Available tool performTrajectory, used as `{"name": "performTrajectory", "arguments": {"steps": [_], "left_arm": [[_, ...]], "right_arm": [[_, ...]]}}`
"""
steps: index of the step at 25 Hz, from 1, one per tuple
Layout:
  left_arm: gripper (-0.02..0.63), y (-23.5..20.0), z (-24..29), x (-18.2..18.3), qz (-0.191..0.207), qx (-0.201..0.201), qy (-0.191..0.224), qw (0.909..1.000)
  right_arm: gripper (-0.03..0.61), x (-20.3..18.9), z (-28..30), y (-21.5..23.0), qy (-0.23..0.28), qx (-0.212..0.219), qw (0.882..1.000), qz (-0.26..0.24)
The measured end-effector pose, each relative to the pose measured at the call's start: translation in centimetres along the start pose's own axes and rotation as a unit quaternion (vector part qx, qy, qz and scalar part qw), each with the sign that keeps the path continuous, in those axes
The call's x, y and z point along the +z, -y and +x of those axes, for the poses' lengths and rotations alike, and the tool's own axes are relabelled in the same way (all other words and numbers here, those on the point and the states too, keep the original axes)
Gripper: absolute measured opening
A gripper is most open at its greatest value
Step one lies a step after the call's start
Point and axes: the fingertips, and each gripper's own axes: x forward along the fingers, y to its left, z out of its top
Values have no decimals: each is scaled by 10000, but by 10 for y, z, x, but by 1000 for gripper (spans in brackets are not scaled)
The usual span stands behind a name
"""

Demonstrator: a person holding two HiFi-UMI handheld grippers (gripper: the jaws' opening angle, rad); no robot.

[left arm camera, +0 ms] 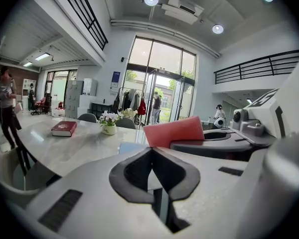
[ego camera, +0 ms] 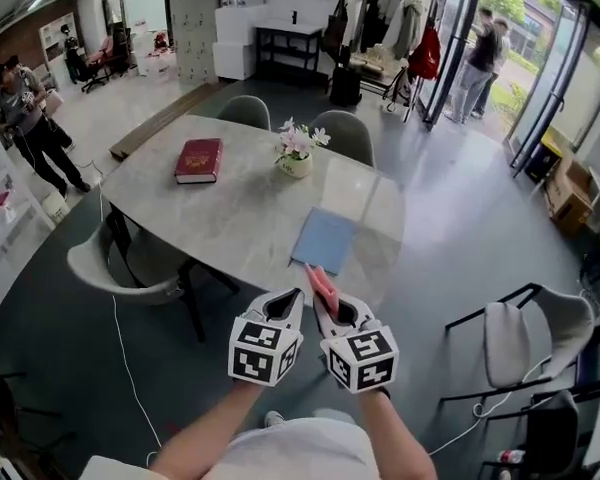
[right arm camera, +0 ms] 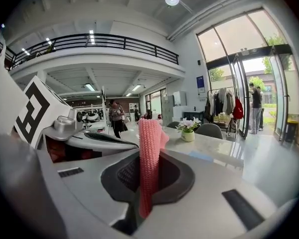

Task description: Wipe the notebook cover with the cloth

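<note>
Hovering side by side at the lower centre of the head view, the left gripper (ego camera: 292,296) and right gripper (ego camera: 325,298) sit just short of the table's (ego camera: 230,218) near edge. The blue notebook (ego camera: 323,238) lies flat at mid-frame, and a red book (ego camera: 199,159) lies toward the upper left. In the left gripper view, the jaws meet on nothing. In the right gripper view, the jaws clamp the upright pink cloth (right arm camera: 149,153) at centre.

There were two grippers, a left gripper (ego camera: 292,299) and a right gripper (ego camera: 329,309), and one pink cloth (ego camera: 321,282) between the right one's jaws. Beyond the jaws stood one table (ego camera: 230,218) bearing one blue notebook (ego camera: 323,239), one red book (ego camera: 199,159) and one flower pot (ego camera: 296,164), with two grey chairs (ego camera: 245,111) and one pale chair (ego camera: 120,259)
</note>
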Motion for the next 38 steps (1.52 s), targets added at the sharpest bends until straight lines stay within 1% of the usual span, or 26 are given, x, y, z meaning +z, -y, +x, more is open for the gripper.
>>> {"name": "performTrajectory", "arguments": {"steps": [9, 16, 22, 29, 34, 38], "left_arm": [[6, -21, 11, 3, 8, -15, -22, 10000], [6, -29, 40, 3, 42, -90, -141, 9999], [6, -44, 77, 12, 73, -143, -234, 9996], [6, -57, 126, 23, 0, -201, -297, 9994], [6, -64, 157, 25, -85, -197, -370, 9991], [6, -68, 176, 27, -66, -148, -443, 9989]], "right_arm": [[15, 1, 21, 1, 32, 56, 10000, 59], [15, 1, 42, 25, 28, 32, 9998, 179], [15, 0, 68, 57, -74, -26, 9997, 231], [15, 1, 99, 104, -242, -99, 9994, 215], [15, -7, 121, 141, -456, -124, 9988, 132], [15, -13, 136, 169, -591, -112, 9981, 105]]}}
